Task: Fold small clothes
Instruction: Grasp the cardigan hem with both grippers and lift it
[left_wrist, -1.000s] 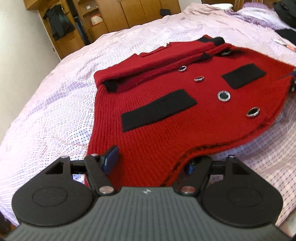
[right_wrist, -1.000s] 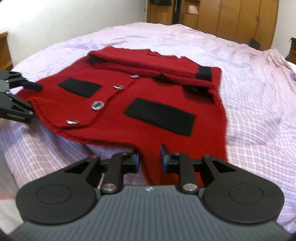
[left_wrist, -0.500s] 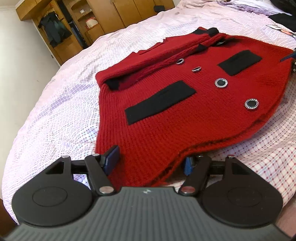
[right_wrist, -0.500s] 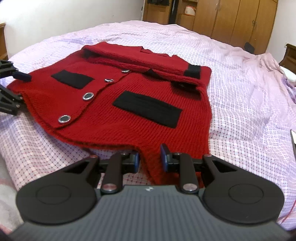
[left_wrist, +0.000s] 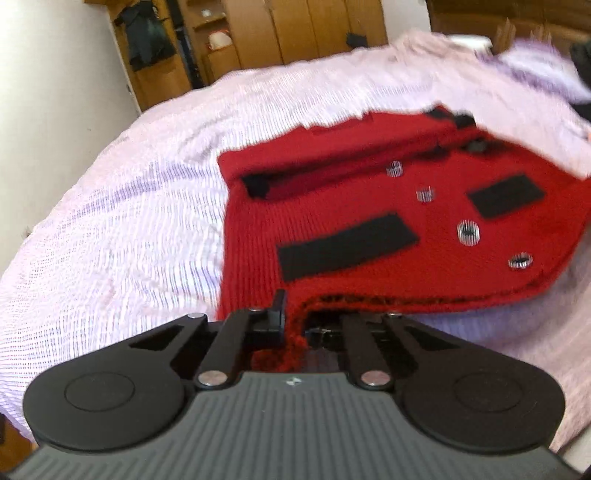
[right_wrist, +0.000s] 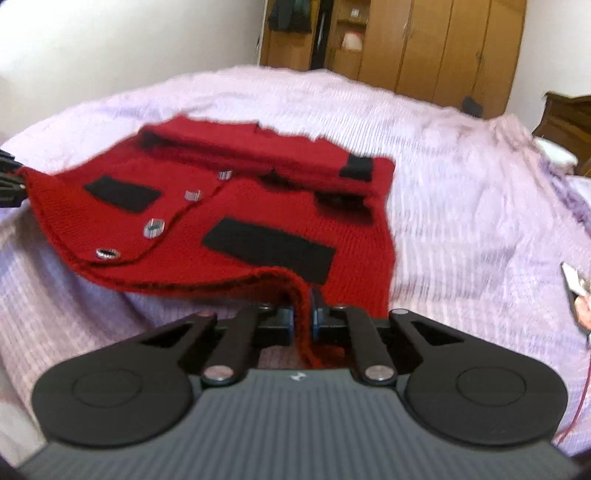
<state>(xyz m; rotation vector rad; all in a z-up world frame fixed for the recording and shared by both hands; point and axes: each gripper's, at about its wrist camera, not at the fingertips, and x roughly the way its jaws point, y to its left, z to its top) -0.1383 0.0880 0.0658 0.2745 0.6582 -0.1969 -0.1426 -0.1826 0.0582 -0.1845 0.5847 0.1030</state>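
A red knit cardigan (left_wrist: 332, 221) with black pocket flaps and silver-rimmed buttons lies on the bed, its sleeves folded across the top. My left gripper (left_wrist: 295, 321) is shut on its bottom hem at one corner, the red edge pinched between the jaws and lifted off the sheet. My right gripper (right_wrist: 303, 321) is shut on the hem at the other bottom corner of the cardigan (right_wrist: 258, 221), also lifted. The left gripper shows at the far left edge of the right wrist view (right_wrist: 9, 181). Both views are motion-blurred.
The bed is covered by a pale lilac checked sheet (left_wrist: 129, 240). Wooden wardrobes (right_wrist: 424, 40) stand behind the bed. A white wall (left_wrist: 55, 92) is at the left. A phone or card in a hand (right_wrist: 576, 284) is at the right edge.
Both grippers have closed on the cardigan's bottom hem, the left from wide open. The hem corners have lifted off the sheet, and the views have shifted upward.
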